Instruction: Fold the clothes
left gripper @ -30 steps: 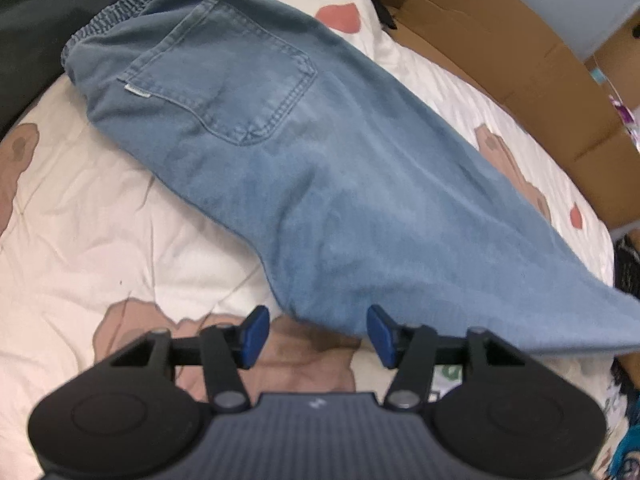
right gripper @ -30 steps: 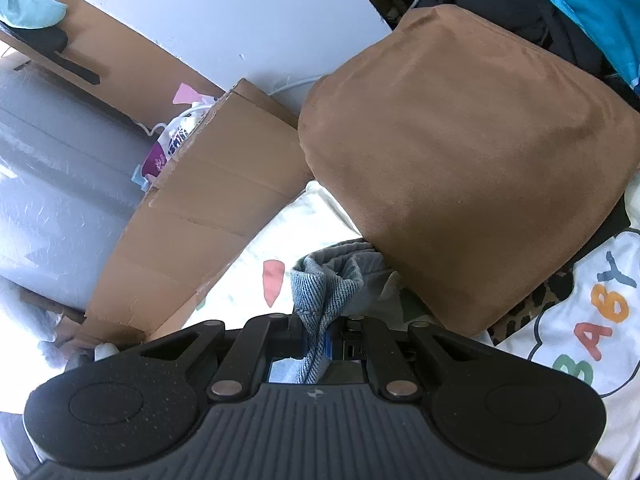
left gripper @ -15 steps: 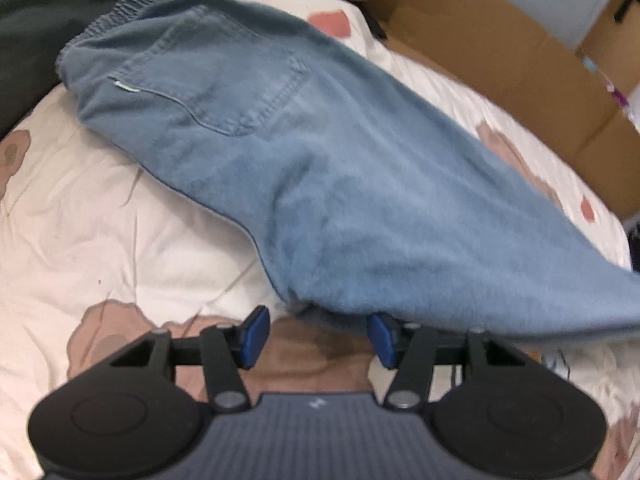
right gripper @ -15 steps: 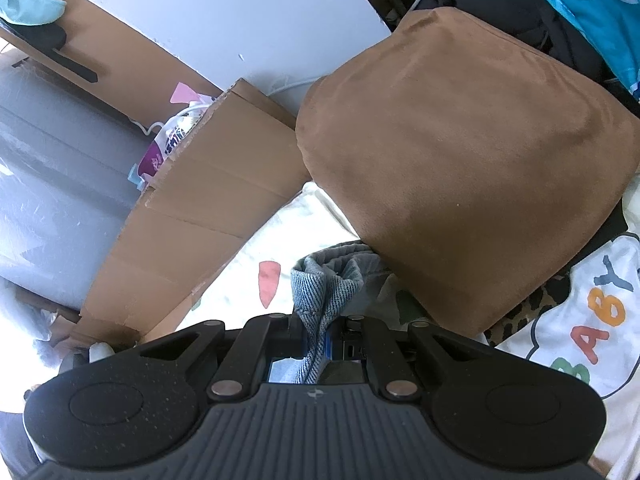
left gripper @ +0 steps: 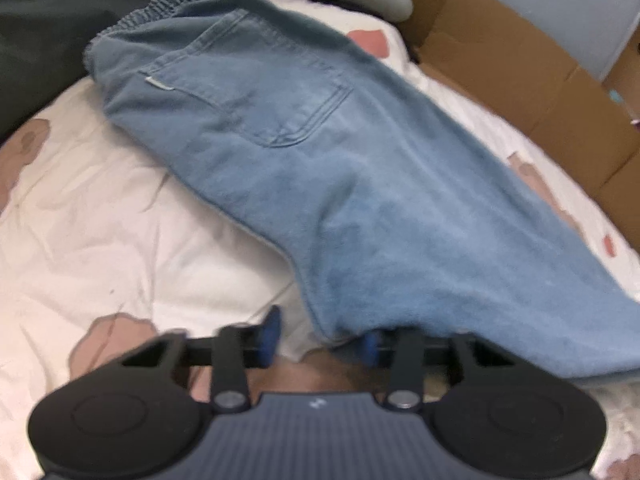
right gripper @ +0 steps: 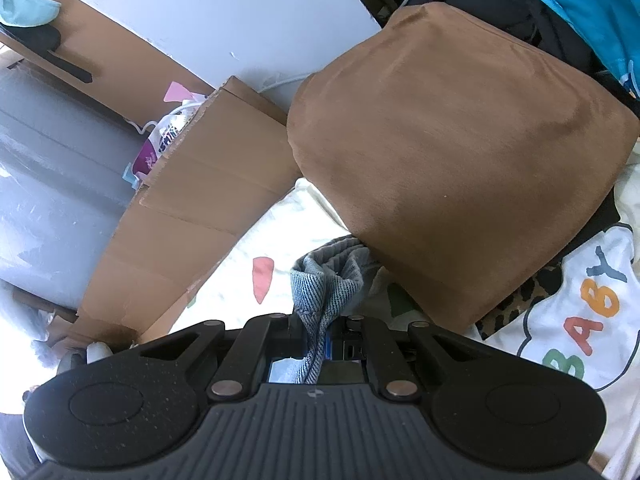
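Jeans (left gripper: 340, 152) lie spread across the bed (left gripper: 100, 208), right gripper (right gripper: 320, 344) clamped on a denim edge to anchor it, left gripper (left gripper: 320, 338) closing around the near fold, grip seemingly incomplete.

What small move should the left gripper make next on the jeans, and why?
Probably finish closing the left gripper on the edge of the jeans. Its jaws have just been closing; the edge lies partly between them, but the pads do not seem to press it yet. The right gripper already clamps another part, so a fold could then begin.
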Available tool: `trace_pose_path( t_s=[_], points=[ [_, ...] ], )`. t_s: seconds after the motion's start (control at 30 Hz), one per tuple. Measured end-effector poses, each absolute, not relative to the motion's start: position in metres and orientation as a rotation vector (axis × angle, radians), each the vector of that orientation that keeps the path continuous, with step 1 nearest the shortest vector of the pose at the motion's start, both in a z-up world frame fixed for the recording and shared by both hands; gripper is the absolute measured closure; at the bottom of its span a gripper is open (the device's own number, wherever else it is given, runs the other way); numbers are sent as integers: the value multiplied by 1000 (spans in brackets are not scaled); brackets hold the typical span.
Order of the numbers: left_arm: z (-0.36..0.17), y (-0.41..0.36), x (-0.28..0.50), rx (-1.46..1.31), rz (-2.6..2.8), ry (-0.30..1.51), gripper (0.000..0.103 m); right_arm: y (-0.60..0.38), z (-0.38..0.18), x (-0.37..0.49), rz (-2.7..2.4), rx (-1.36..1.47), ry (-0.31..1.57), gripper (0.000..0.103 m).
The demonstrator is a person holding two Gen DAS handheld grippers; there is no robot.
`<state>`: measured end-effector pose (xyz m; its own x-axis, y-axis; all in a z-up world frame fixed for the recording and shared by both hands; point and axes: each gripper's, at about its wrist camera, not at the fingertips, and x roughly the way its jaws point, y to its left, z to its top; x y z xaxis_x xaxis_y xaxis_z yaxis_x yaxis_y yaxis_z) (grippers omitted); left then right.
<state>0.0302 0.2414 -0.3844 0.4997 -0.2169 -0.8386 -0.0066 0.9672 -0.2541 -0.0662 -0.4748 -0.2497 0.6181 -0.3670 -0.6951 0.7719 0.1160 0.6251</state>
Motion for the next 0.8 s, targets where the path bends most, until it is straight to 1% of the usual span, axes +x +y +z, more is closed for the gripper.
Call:
trace_pose_path(
  t_s=[0.07,0.2,0.4,0.8],
  points=[
    [-378,245,32,-270,-138,1060,86,-474,-251,-69,-870,1189,415,97],
    [-360,254,35,-222,-176,1081,90,-469,-255,-78,-868,1202,413,97],
    [-337,262,35,-146,-211,1105,91,-455,-276,-103,-876,1257,409,97],
    [-321,256,32,-14,-204,1172,93,-410,-327,-166,-894,1367,424,97]
  ],
)
